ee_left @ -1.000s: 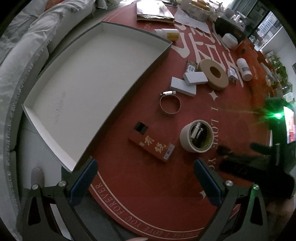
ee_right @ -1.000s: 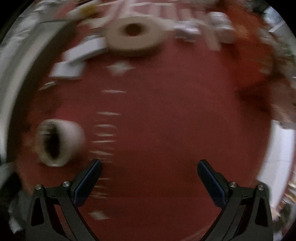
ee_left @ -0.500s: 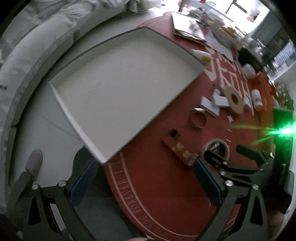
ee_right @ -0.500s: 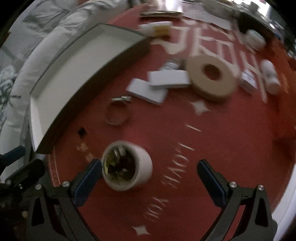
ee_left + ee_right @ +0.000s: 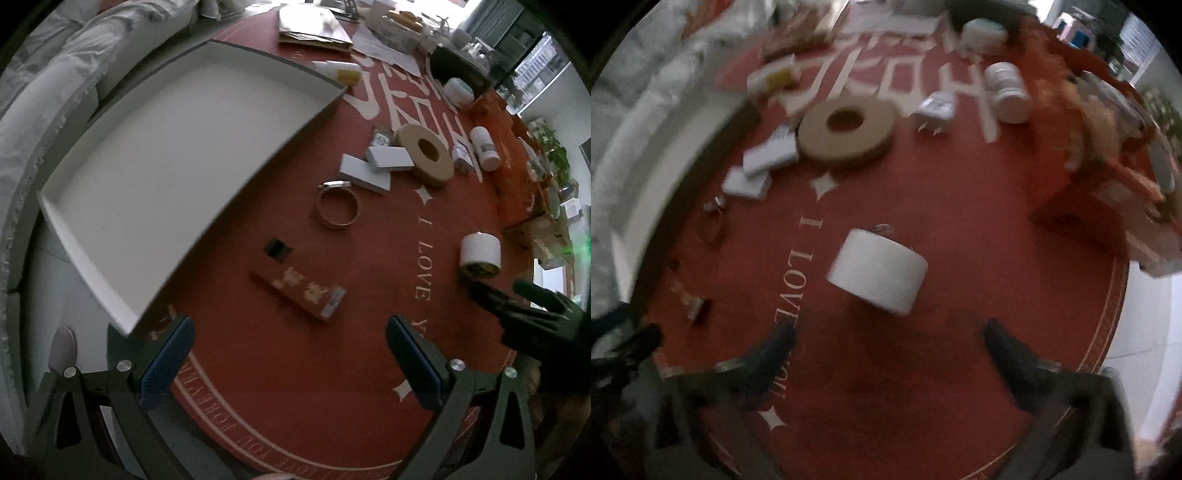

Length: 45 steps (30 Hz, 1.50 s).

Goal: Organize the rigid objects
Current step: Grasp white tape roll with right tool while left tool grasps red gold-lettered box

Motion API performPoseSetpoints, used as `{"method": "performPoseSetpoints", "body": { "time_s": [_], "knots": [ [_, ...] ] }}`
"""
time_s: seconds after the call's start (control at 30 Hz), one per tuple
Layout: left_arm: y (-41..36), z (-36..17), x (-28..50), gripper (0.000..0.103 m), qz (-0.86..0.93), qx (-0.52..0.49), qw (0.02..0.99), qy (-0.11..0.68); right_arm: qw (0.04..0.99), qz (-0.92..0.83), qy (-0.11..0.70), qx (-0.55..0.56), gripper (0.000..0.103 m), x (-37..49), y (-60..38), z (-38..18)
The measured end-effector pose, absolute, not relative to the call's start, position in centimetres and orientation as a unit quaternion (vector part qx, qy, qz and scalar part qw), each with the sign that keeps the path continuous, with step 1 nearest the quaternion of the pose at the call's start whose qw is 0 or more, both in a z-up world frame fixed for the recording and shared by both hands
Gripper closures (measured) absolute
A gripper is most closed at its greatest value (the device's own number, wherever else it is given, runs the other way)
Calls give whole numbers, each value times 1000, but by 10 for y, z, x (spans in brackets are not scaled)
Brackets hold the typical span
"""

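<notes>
Red mat: tape roll ahead of right claw

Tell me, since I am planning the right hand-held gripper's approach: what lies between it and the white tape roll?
Only bare red mat separates the right hand-held gripper from the white tape roll, as the right wrist view shows.

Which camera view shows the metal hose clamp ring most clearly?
The left wrist view: the metal hose clamp ring lies sharp and whole on the red mat, near the white tray. The right wrist view shows only a small blurred glint of it.
</notes>
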State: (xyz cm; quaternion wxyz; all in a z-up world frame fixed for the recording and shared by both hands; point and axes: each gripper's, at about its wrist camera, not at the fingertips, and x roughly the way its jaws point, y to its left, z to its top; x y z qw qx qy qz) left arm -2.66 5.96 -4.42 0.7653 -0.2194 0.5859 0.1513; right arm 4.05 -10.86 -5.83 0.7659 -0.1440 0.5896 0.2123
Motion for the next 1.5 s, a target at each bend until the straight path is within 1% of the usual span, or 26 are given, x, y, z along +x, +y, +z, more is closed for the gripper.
{"method": "performPoseSetpoints", "body": {
  "time_s": [0.13,0.33,0.57,0.67,0.83,1.0,1.07,1.27,1.3,1.37,1.4,1.43,1.47,1.5],
  "knots": [
    [52,-55,-12,0,158,-226,754,596,772,201,589,-128,0,42,-156,-45],
    [46,-71,-3,0,200,-227,735,607,776,157,600,-115,0,55,-179,-38],
    [55,-89,-1,0,240,-247,716,607,762,183,616,-85,0,71,-150,-51],
    [53,-90,0,0,254,-232,723,600,756,187,625,-58,0,78,-131,-57],
    [47,-87,-5,0,263,-234,727,590,739,177,650,-9,0,90,-114,-76],
    [48,-86,-11,0,271,-238,728,583,742,170,647,-39,0,87,-103,-82],
    [43,-87,-14,0,277,-238,730,578,736,177,649,-77,0,82,-94,-85],
    [40,-85,-11,0,273,-237,726,585,727,175,659,-82,0,82,-88,-87],
    [41,-85,-9,1,267,-237,724,590,728,173,660,-72,2,85,-89,-87],
    [43,-81,8,8,253,-226,727,596,739,151,653,-61,32,86,-98,-81],
    [43,-78,9,17,246,-220,731,597,742,160,649,-52,53,86,-101,-76],
    [37,-74,10,28,233,-208,739,597,739,163,652,-47,53,86,-104,-76],
    [34,-71,11,34,221,-197,745,597,729,168,662,-41,53,86,-108,-77],
    [30,-68,11,51,209,-185,751,598,726,172,665,-36,53,87,-112,-76]
  ]
}}
